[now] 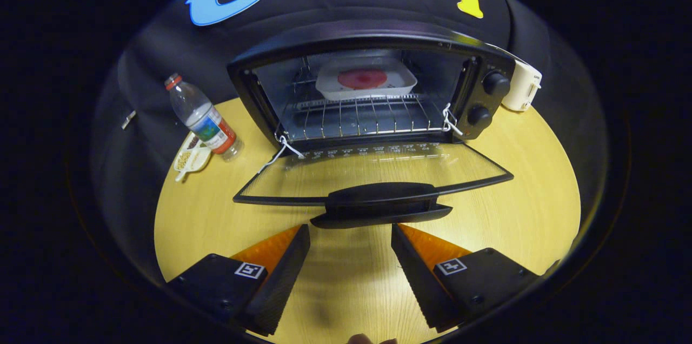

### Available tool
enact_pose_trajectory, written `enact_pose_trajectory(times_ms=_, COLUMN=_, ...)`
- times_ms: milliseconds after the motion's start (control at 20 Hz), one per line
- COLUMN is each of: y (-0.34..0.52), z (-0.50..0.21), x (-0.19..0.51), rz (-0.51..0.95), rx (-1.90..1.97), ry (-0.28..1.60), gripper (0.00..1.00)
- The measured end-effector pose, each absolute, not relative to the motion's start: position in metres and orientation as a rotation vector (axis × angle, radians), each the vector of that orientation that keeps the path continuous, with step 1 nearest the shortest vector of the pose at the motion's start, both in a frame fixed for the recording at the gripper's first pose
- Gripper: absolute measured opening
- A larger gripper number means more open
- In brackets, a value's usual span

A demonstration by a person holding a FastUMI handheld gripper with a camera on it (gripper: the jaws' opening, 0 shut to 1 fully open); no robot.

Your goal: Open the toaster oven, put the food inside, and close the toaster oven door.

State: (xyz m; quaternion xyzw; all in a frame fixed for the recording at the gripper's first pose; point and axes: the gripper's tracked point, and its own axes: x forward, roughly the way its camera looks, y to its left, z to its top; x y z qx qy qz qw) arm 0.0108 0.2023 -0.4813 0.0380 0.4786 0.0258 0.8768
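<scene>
A black toaster oven (373, 41) stands at the back of the wooden table (194, 214) with its glass door (373, 171) folded down flat toward me. Inside, on the wire rack (359, 117), rests a white tray (366, 80) holding a round red piece of food (362, 78). The door's black handle (381, 204) lies just ahead of my fingertips. My gripper (350, 231) is open, its fingers spread wide above the table with nothing between them, a little short of the handle.
A clear water bottle (204, 118) with a red cap stands left of the oven, with a small white dish of snacks (190, 160) beside it. A white appliance (522, 84) sits behind the oven's right side, next to its two knobs (488, 99).
</scene>
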Motion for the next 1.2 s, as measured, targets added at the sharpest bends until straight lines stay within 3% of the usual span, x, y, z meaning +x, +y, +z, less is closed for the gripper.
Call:
enact_pose_trajectory(times_ms=600, y=0.235, z=-0.356, x=0.071, rz=0.178, rx=-0.009, ry=0.679, gripper=1.0)
enact_pose_trajectory(times_ms=1200, y=0.172, z=-0.181, x=0.045, rz=0.187, rx=-0.042, ry=0.296, gripper=0.98)
